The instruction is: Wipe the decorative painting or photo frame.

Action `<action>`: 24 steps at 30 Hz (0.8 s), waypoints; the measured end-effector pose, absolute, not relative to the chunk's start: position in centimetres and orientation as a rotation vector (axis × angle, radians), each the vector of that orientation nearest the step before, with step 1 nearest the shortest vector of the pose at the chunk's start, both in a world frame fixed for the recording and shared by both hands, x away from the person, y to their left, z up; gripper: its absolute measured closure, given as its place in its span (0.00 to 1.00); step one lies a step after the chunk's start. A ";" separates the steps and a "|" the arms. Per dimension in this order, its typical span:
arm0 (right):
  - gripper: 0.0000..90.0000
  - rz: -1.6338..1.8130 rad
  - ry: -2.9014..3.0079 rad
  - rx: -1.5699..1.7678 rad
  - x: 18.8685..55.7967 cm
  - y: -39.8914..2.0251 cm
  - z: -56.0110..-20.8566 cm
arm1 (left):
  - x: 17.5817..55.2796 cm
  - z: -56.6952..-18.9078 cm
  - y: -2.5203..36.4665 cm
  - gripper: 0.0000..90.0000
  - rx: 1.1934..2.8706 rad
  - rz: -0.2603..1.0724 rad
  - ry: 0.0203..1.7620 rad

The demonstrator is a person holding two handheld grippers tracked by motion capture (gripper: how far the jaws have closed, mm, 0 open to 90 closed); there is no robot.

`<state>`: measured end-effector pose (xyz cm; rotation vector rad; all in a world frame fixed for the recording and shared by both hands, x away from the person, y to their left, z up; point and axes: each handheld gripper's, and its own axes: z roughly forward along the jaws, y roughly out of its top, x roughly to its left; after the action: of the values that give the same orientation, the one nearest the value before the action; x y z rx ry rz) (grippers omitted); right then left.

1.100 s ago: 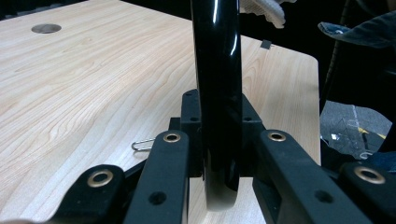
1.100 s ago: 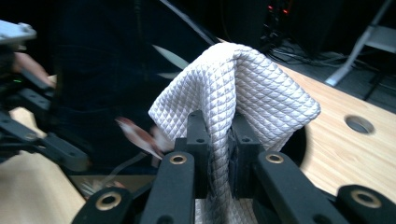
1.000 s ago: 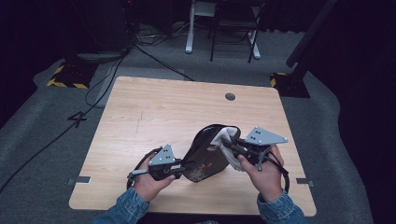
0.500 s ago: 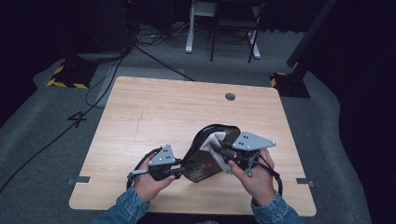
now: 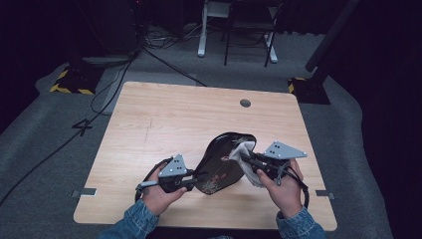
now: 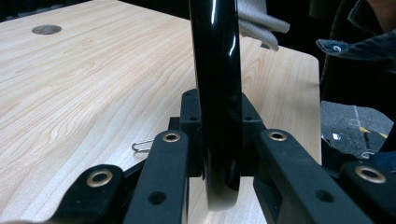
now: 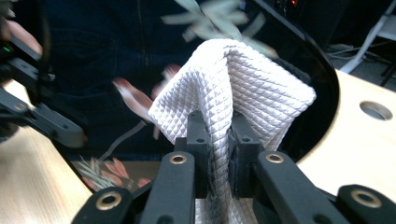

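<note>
Cloth [image 7: 233,88] between right claw [image 7: 219,140] jaws

The person is wearing blue denim sleeves [image 5: 130,222], cuffs showing at both wrists. The left gripper [image 5: 195,180] and right gripper [image 5: 246,160] are each carrying a grey three-cornered plate [image 5: 174,166] and black jaws with brass-ringed rivets [image 6: 171,137]. A black cable [image 5: 301,185] is looping off the right one, possibly coiled.

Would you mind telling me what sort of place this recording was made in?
Probably a lab or studio recording space: a light wooden table stands on grey carpet, with black cables trailing off into a dark, curtained background.
</note>
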<state>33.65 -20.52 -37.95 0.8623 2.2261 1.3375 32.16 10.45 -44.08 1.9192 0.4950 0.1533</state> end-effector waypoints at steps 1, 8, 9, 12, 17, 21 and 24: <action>0.91 1.332 2.227 0.875 33.7 -20.7 -38.2 | 32.2 -44.1 10.4 0.88 1.918 0.152 0.495; 0.91 1.306 2.240 0.922 33.9 -21.5 -39.2 | 32.2 -44.1 10.5 0.88 1.917 0.150 0.495; 0.91 1.301 2.244 0.931 34.0 -21.6 -39.5 | 32.2 -44.1 10.4 0.88 1.916 0.150 0.494; 0.91 1.292 2.246 0.943 34.0 -21.9 -39.8 | 32.3 -44.1 10.5 0.88 1.918 0.149 0.490; 0.91 1.279 2.236 0.963 34.0 -22.2 -39.7 | 32.3 -44.1 10.5 0.88 1.919 0.146 0.491; 0.91 1.285 2.231 0.950 33.9 -21.9 -39.6 | 32.2 -44.1 10.4 0.88 1.924 0.146 0.497; 0.91 1.300 2.247 0.879 33.4 -20.4 -39.5 | 32.2 -44.0 10.2 0.87 1.932 0.153 0.501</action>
<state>33.36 -20.41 -39.48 0.8789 2.2471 1.3003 32.16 10.24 -43.99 1.9317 0.5013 0.1528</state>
